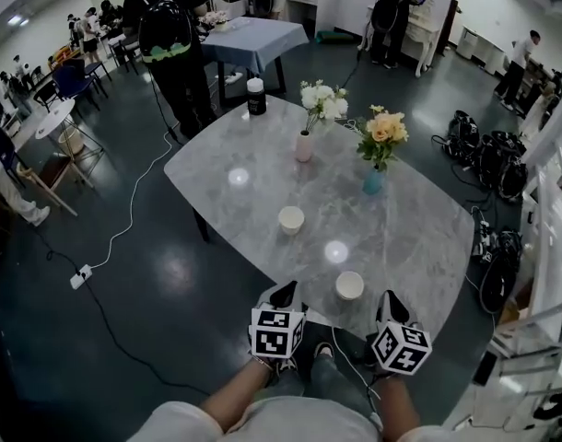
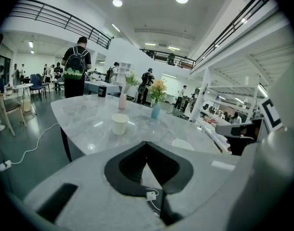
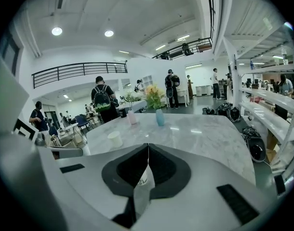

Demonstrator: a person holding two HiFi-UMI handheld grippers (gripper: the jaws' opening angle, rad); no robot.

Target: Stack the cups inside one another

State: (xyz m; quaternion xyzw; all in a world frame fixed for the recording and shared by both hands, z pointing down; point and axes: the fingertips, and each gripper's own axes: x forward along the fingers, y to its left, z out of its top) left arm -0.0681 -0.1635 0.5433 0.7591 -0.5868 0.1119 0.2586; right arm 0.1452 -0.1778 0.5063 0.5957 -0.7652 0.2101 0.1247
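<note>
Two white paper cups stand apart on the grey marble table (image 1: 419,228). The far cup (image 1: 291,219) (image 2: 119,123) (image 3: 115,138) is upright near the table's middle. The near cup (image 1: 349,285) (image 2: 183,144) stands close to the front edge, between my two grippers and slightly ahead of them. My left gripper (image 1: 283,291) (image 2: 146,143) hovers at the table's front edge, its jaws touching at the tips with nothing in them. My right gripper (image 1: 388,298) (image 3: 148,146) is to the right of the near cup, shut and empty. Neither gripper touches a cup.
A pink vase of white flowers (image 1: 304,145) and a blue vase of yellow flowers (image 1: 374,180) stand beyond the cups. A black canister (image 1: 256,97) is at the far edge. A person with a backpack (image 1: 166,35) stands behind the table. Bags lie on the floor at right.
</note>
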